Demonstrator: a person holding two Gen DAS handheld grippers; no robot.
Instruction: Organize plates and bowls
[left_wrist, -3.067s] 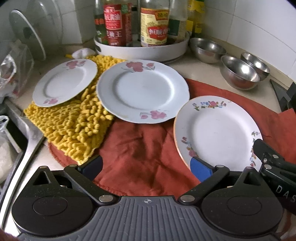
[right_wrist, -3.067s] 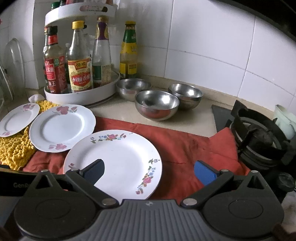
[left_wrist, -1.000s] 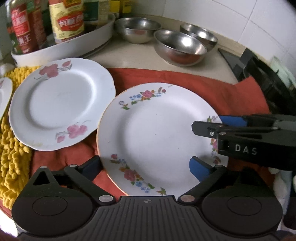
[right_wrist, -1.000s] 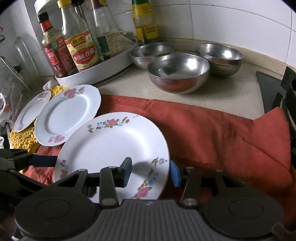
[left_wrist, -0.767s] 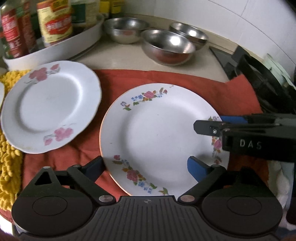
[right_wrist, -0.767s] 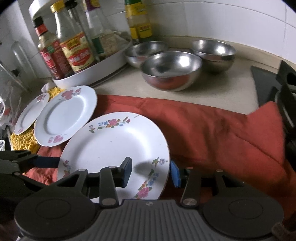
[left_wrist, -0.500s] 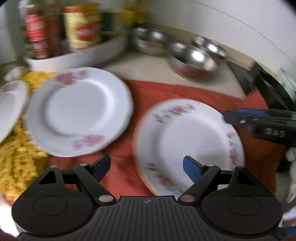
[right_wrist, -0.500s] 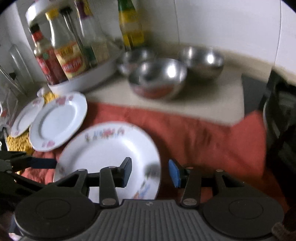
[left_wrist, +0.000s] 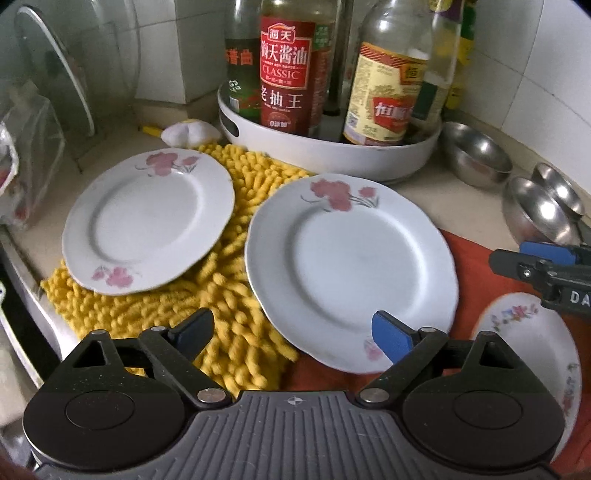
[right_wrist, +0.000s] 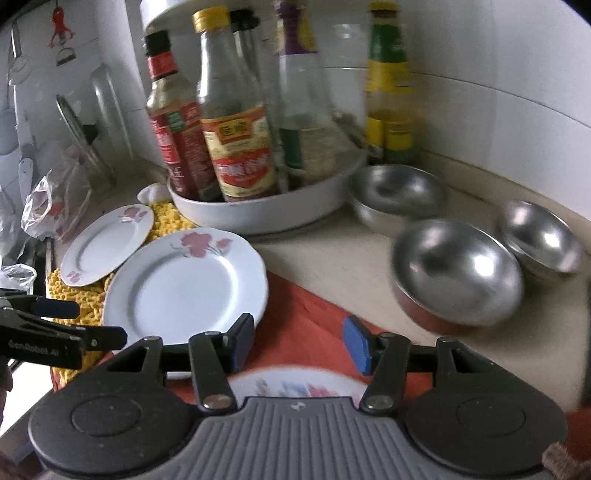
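Nearest to me, the multicolour-flowered plate is mostly hidden beneath my right gripper, only a blurred strip of its rim showing; from my left wrist it is cut off at the lower right edge. My right jaws are opening at a middling width with nothing between them, just red cloth below. My left gripper is opening too, wide and empty, one finger over the yellow mat, the other over the near rim of the big pink-flowered plate. That plate lies partly on the mat, partly on the cloth. Just beside it, apart by a strip of mat, sits the smaller pink-flowered plate, its left edge near the counter's drop. Beyond, the white bottle tray stands just behind both plates, leaving little room there. To the right, three steel bowls stand on bare counter, blurred, the two farther ones near the tiled wall.
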